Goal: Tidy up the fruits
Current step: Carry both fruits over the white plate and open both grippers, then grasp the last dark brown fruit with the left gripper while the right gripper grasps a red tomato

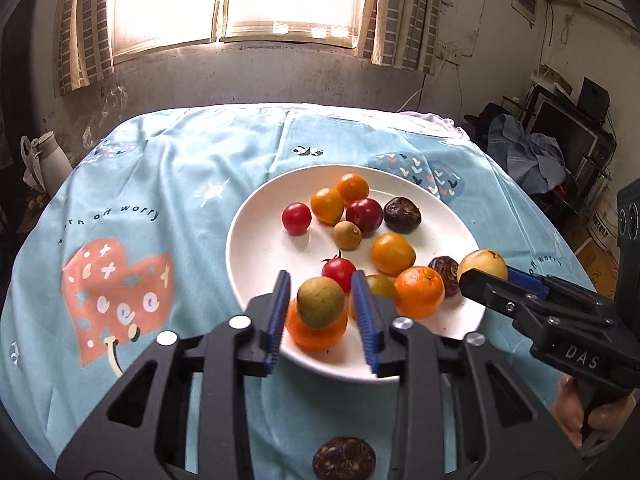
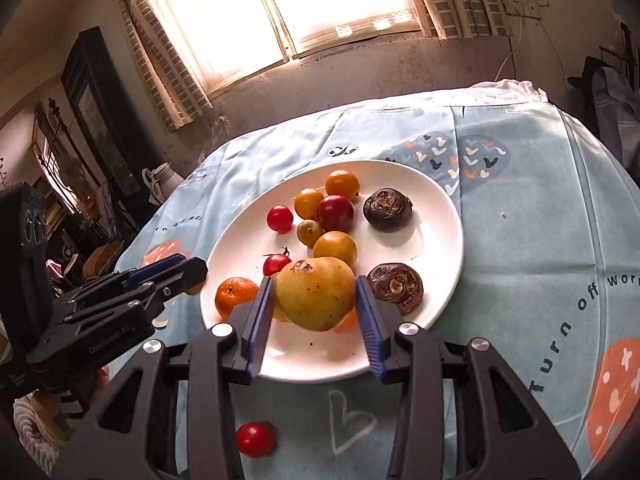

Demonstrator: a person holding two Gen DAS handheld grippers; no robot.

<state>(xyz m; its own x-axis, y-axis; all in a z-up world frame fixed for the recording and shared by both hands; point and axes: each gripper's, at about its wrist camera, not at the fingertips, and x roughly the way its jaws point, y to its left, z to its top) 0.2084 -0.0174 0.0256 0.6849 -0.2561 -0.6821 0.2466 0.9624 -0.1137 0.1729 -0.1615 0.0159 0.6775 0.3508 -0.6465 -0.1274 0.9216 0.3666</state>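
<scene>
Both grippers over the near rim of the white plate (image 1: 256,264); left gripper (image 1: 322,308) clamps a small green-brown round fruit (image 1: 321,302) between its blue pads, held just above a mandarin (image 1: 316,330) at the plate's near edge; right gripper (image 2: 316,304) clamps a yellow pear (image 2: 316,294), both pads touching its sides, hanging over the near part of the plate; in the left view the right gripper (image 1: 486,276) comes in at the plate's right edge with the pear (image 1: 482,265) at its tip; rest of the fruit sits on the plate: cherry tomatoes (image 1: 296,219), small oranges (image 1: 352,189), a dark red plum (image 1: 364,216), dark wrinkled fruits (image 1: 402,215); off the plate, near side: one cherry tomato (image 2: 255,439) on the blue tablecloth (image 2: 520,220), one dark wrinkled fruit (image 1: 344,458) below the left gripper.
</scene>
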